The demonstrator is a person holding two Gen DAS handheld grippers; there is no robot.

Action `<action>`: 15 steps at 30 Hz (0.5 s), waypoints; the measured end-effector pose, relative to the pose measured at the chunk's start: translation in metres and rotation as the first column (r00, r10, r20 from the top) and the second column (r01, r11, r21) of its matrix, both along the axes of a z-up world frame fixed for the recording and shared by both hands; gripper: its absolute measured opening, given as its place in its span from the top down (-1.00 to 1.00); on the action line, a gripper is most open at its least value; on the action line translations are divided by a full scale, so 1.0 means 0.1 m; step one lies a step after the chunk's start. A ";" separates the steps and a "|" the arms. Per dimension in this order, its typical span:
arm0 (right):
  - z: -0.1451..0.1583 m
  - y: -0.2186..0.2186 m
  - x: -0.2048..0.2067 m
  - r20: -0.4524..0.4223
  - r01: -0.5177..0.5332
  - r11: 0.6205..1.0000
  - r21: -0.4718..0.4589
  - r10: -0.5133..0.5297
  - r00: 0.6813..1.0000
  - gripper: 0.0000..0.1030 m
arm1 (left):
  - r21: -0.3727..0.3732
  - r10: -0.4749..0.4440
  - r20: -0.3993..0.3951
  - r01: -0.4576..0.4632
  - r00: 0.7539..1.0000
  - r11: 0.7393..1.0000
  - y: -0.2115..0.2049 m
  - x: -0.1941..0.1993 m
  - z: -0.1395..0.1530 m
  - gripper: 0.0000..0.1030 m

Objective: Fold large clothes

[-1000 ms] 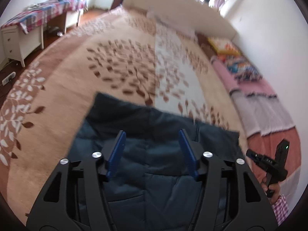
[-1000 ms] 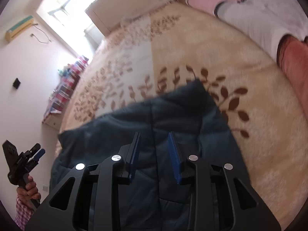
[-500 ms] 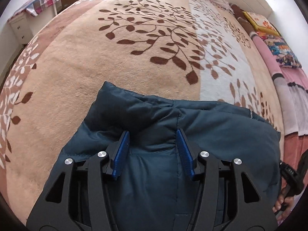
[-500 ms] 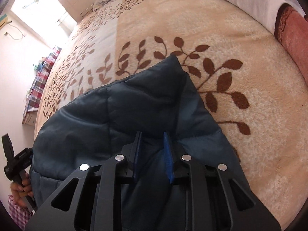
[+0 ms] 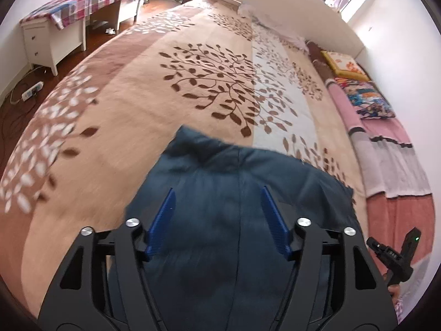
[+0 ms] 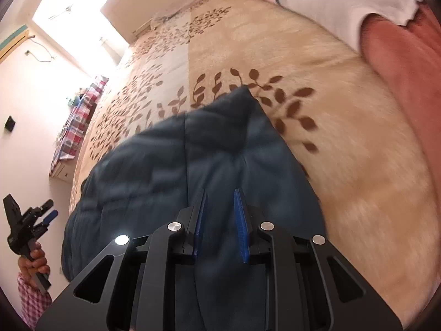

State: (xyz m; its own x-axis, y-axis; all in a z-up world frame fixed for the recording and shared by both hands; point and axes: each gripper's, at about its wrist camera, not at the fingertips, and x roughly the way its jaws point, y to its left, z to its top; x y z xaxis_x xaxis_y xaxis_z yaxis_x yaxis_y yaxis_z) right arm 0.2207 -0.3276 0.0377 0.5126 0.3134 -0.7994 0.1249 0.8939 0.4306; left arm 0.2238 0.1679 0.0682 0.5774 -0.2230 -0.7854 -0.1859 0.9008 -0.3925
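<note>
Dark teal quilted jacket on the patterned blanket

The padded jacket (image 5: 220, 220) lies flat in a puffy, folded bundle, stitched seams running along it. In the left wrist view it fills the frame from centre to 6 o'clock; in the right wrist view one corner points toward 12 o'clock.

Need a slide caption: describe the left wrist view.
Left gripper, jaws open, above a dark blue padded jacket on a leaf-patterned blanket.
</note>
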 end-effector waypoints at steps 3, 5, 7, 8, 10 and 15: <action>0.10 -0.07 -0.50 0.037 0.033 0.999 0.016 -0.034 0.999 -0.37 | -0.035 0.018 -0.004 -0.018 1.000 0.999 0.13 -0.50 0.02 -0.34; 0.13 -0.11 -0.80 0.057 0.050 0.998 0.025 -0.052 0.997 -0.37 | -0.065 0.034 -0.005 -0.035 0.999 0.997 0.18 -0.79 0.00 -0.40; 0.13 -0.13 -1.03 0.054 0.057 0.997 0.044 -0.059 0.997 -0.37 | -0.107 0.058 -0.006 -0.058 0.998 0.993 0.22 -1.11 -0.06 -0.46; 0.13 -0.15 -1.17 0.049 0.073 0.996 0.051 -0.076 0.996 -0.37 | -0.129 0.068 -0.012 -0.069 0.998 0.989 0.23 -1.25 -0.11 -0.48; 0.11 -0.17 -1.36 0.043 0.087 0.994 0.069 -0.090 0.995 -0.40 | -0.166 0.082 -0.038 -0.087 0.996 0.982 0.22 -1.48 -0.24 -0.50; -0.16 -0.20 -1.67 -0.029 0.115 0.971 0.208 -0.112 0.993 -0.58 | -0.274 0.122 -0.124 -0.152 0.985 0.950 0.20 -1.78 -0.71 -0.58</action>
